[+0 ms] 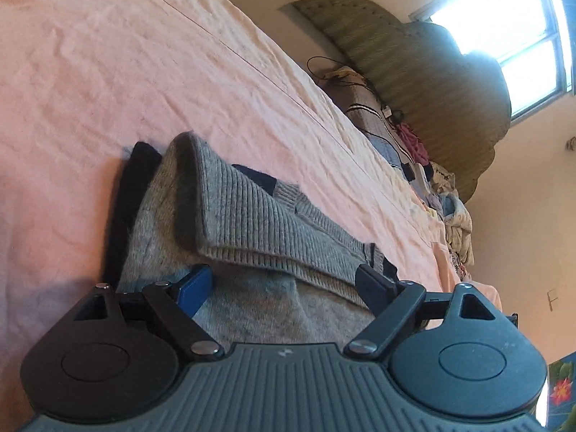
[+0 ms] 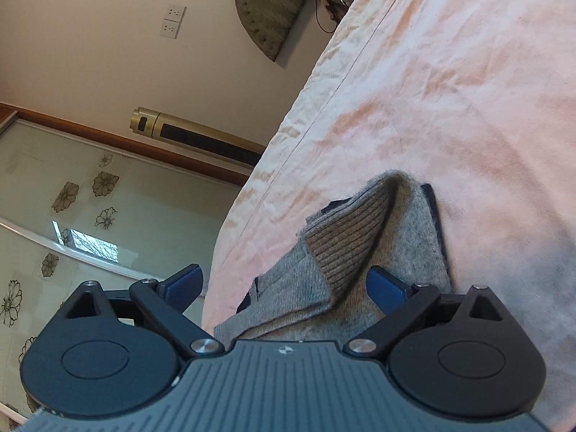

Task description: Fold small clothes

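The grey sweater [image 1: 252, 223] lay folded on the pink bedsheet [image 1: 108, 72], near the bed's edge. Both the left gripper [image 1: 284, 284] and the right gripper [image 2: 284, 284] stood wide apart over it, gripping nothing, probably because the fold was finished.

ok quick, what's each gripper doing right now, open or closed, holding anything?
Left gripper: open, fingers spread either side of the grey sweater, not gripping it.
Right gripper: open, sweater lying between its fingers, nothing held.
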`<state>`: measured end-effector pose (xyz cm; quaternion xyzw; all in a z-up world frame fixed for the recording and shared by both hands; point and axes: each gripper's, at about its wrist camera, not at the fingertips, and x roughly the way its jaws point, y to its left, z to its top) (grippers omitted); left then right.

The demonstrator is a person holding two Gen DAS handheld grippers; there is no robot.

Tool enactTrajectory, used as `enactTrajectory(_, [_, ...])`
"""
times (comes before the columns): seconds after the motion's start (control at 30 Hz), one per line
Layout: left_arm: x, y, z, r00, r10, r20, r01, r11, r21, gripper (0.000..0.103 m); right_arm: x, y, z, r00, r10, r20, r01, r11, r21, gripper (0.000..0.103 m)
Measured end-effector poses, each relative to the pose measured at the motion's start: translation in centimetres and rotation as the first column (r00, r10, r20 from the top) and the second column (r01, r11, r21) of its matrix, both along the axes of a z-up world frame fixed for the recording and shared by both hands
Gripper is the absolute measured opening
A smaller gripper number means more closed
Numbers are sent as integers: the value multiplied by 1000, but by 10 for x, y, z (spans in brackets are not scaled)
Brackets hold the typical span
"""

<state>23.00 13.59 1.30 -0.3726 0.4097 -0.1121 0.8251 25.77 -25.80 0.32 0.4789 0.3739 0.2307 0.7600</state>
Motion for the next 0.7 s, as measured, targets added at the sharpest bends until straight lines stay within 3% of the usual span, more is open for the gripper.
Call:
enactTrajectory(0.07, [15,-3,6,999,14,38,-15,1000,23,86,14,9,-2,1000,22,-5,-22,999,-27,100])
enactTrajectory(0.1, [21,-2,13,994,45,95,-50,998,49,86,22,11,-1,1000,20,9,-19,999,-40,99])
enactTrajectory(0.17, [26,2,29,966,163,203,-192,972,137,87,31,6,5,996,-83,31,84,996,-31,96])
enactTrajectory(0.2, [26,7,32,957,221,187,-248,959,137,86,30,3,7,992,-120,40,120,993,3,96])
enactTrajectory(0.23, [25,12,31,956,240,170,-258,962,91,87,28,0,8,989,-137,55,135,990,44,96])
enactTrajectory(0.27, [21,18,28,960,230,162,-237,971,27,87,24,0,9,989,-132,73,127,989,70,97])
enactTrajectory(0.33, [9,23,28,967,202,153,-207,978,13,87,14,0,15,990,-101,97,97,994,51,98])
enactTrajectory(0.43, [-22,27,31,969,189,160,-199,979,49,87,-16,-2,23,991,-55,119,58,998,-20,99])
enactTrajectory(0.6, [-90,39,24,975,193,114,-193,981,-12,87,-100,-17,22,994,-36,105,44,996,-78,100])
enactTrajectory(0.7, [-143,36,20,974,196,116,-193,980,-39,87,-166,-28,21,989,-75,124,94,984,-152,101])
